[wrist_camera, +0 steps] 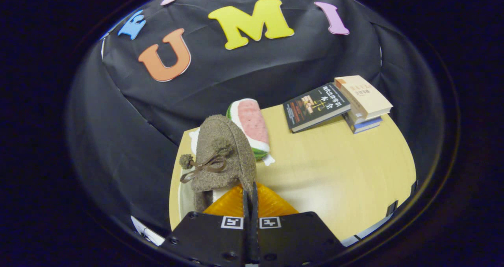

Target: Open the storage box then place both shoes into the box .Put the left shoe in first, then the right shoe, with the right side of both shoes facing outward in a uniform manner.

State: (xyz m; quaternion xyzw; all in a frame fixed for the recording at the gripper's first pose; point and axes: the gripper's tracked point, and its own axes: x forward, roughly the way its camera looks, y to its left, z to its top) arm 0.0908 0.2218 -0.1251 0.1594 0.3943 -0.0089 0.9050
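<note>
- Pinching the brown shoe (222, 156) at its rear edge, gripper (250, 198) fingers pressed together, frame centre-bottom;
- watermelon slipper (252, 127) just behind; books (338, 103) upper right on table (338, 172).

shoe (222, 156): fuzzy matt felt | table (338, 172): smooth pale wood | books (338, 103): paper, glossy covers

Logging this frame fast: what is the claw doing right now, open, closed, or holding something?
Claw: closed, fingers pinching the edge of the brown felt shoe and holding it up over the table.
</note>
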